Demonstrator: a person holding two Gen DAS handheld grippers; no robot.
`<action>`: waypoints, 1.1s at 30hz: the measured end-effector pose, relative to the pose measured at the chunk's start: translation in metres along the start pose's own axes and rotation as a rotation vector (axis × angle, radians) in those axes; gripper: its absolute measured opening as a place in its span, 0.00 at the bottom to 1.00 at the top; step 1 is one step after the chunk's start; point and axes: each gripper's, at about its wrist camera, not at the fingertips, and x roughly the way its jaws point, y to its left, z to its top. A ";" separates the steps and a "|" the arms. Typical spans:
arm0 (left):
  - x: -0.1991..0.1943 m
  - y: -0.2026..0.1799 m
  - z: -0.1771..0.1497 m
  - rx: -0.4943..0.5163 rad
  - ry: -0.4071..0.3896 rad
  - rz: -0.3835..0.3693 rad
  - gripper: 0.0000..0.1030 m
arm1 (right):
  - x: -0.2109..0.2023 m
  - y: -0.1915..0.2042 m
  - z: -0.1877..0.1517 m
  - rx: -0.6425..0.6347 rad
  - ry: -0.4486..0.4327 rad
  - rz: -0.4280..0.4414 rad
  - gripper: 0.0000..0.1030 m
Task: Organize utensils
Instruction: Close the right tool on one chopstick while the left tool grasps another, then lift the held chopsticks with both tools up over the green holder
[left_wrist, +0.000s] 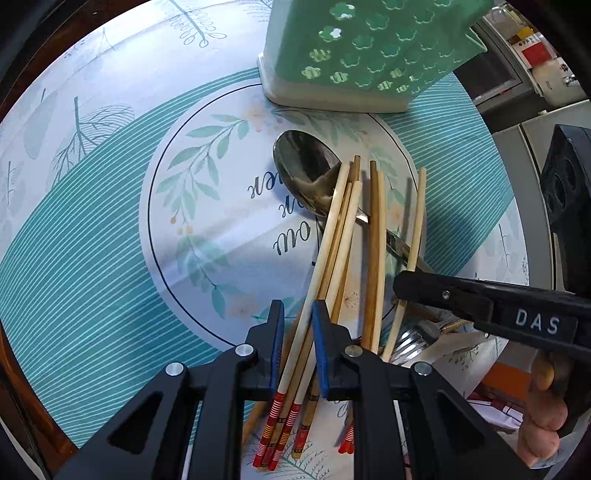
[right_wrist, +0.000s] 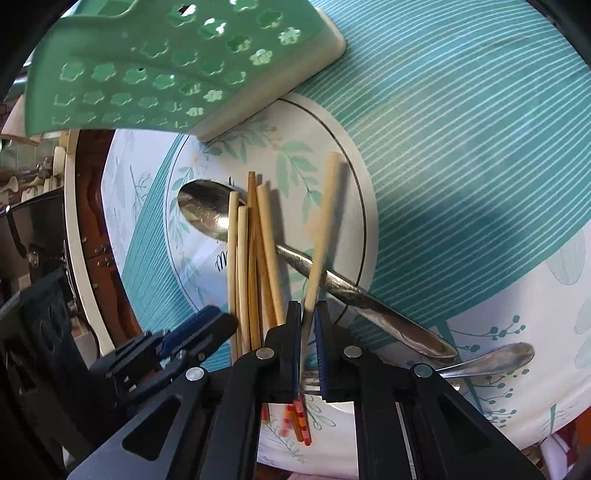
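Observation:
Several bamboo chopsticks (left_wrist: 334, 254) with red-striped ends lie in a pile over a metal spoon (left_wrist: 308, 171) on the patterned tablecloth. My left gripper (left_wrist: 298, 332) is shut on two of the chopsticks near their striped ends. My right gripper (right_wrist: 308, 334) is shut on a single chopstick (right_wrist: 321, 236) and holds it tilted above the spoon (right_wrist: 207, 208). It shows in the left wrist view (left_wrist: 402, 284) at the right of the pile. The green perforated utensil holder (left_wrist: 365, 48) stands just beyond the pile; it also shows in the right wrist view (right_wrist: 173, 70).
A second spoon (right_wrist: 491, 360) and a fork (left_wrist: 410, 341) lie near the front right of the pile. The round table's edge (right_wrist: 79, 236) and dark wooden furniture are to the left. Cabinets and boxes (left_wrist: 535, 51) stand at the far right.

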 end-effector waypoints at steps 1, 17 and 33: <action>0.001 0.000 0.001 0.006 0.005 0.006 0.13 | -0.001 0.001 -0.002 -0.009 -0.002 -0.003 0.07; 0.007 -0.004 0.015 0.026 0.025 0.031 0.07 | -0.006 0.009 -0.027 -0.076 -0.012 -0.017 0.07; -0.025 -0.007 0.004 -0.034 -0.048 -0.025 0.03 | -0.028 -0.001 -0.040 -0.137 -0.012 -0.027 0.06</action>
